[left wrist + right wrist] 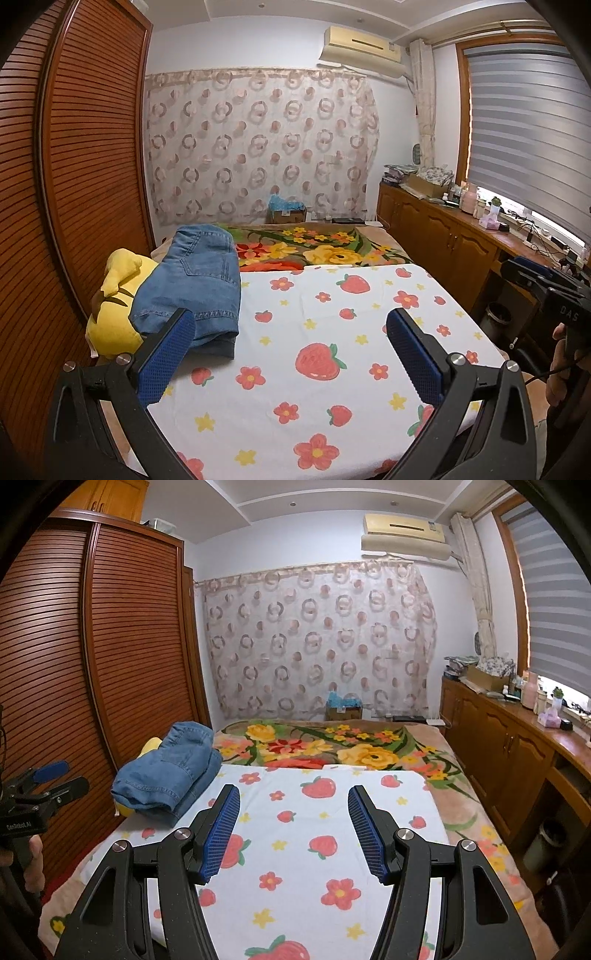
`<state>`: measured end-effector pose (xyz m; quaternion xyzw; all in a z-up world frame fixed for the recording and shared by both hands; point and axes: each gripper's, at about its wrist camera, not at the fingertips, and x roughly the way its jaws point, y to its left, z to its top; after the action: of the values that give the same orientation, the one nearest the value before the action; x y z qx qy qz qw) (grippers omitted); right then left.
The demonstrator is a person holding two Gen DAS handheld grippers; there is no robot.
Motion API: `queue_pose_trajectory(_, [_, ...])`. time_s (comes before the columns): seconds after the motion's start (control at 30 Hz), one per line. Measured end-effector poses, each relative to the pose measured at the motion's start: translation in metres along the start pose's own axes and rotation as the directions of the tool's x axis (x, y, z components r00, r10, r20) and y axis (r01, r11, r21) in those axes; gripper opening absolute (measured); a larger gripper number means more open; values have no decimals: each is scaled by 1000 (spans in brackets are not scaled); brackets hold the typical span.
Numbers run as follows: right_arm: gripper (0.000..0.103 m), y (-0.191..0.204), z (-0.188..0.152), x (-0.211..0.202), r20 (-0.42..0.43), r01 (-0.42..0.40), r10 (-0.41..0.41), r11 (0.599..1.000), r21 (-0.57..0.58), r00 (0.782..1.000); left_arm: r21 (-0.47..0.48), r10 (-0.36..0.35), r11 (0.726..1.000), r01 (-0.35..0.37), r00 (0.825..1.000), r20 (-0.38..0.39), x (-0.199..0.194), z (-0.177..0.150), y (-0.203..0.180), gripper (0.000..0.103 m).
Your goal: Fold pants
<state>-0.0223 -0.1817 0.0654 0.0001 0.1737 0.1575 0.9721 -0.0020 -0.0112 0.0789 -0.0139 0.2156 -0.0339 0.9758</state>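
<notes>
Both pairs of jaws stand spread with nothing between them: the left gripper point(291, 354) and the right gripper point(293, 830) hang above the strawberry sheet point(295, 812) on the bed, apart from any cloth.

The jeans point(192, 288) lie at the far left of the sheet, already in a thick folded bundle, partly resting on a yellow plush toy point(114, 295).

I judge the denim to be soft but rather heavy, and it will sag when lifted. The layers may slide apart, so it is better to take hold at the thick folded edge or the hem, one gripper at each side.

The jeans are light blue, washed, with darker seams and a stitched pocket visible on top.
</notes>
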Motion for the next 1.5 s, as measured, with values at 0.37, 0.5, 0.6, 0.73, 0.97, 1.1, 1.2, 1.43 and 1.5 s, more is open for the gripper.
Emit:
queue_pose_trajectory(0.37, [63, -13, 0, 4, -5, -7, 7, 1000, -1, 1000, -1, 6, 1000, -6, 1000, -3, 0, -2, 1, 103])
queue_pose_trajectory(0.5, [63, -15, 1, 4, -8, -10, 10, 1000, -4, 1000, -6, 10, 1000, -10, 1000, -8, 3, -7, 4, 103])
queue_pose_trajectory(0.6, [63, -17, 2, 5, -8, -11, 11, 1000, -7, 1000, -5, 9, 1000, -9, 1000, -7, 3, -6, 4, 103])
queue_pose_trajectory(0.73, [63, -20, 3, 5, -8, -12, 12, 1000, -6, 1000, -2, 13, 1000, -13, 1000, -8, 3, -8, 4, 103])
queue_pose_trajectory(0.97, [63, -19, 1, 5, -10, -13, 13, 1000, -9, 1000, -2, 13, 1000, -13, 1000, -10, 3, -8, 4, 103])
queue_pose_trajectory(1.1, [63, -21, 2, 5, -11, -13, 13, 1000, -9, 1000, -3, 13, 1000, -13, 1000, -9, 3, -8, 4, 103])
queue_pose_trajectory(1.2, [63, -21, 2, 4, -10, -13, 13, 1000, -12, 1000, -3, 14, 1000, -14, 1000, -10, 2, -9, 4, 103])
queue_pose_trajectory(1.43, [63, -20, 1, 5, -13, -16, 16, 1000, -9, 1000, -4, 14, 1000, -15, 1000, -13, 5, -9, 6, 103])
queue_pose_trajectory(1.5, [63, -20, 1, 5, -13, -15, 15, 1000, -10, 1000, -7, 16, 1000, -16, 1000, -15, 5, -12, 8, 103])
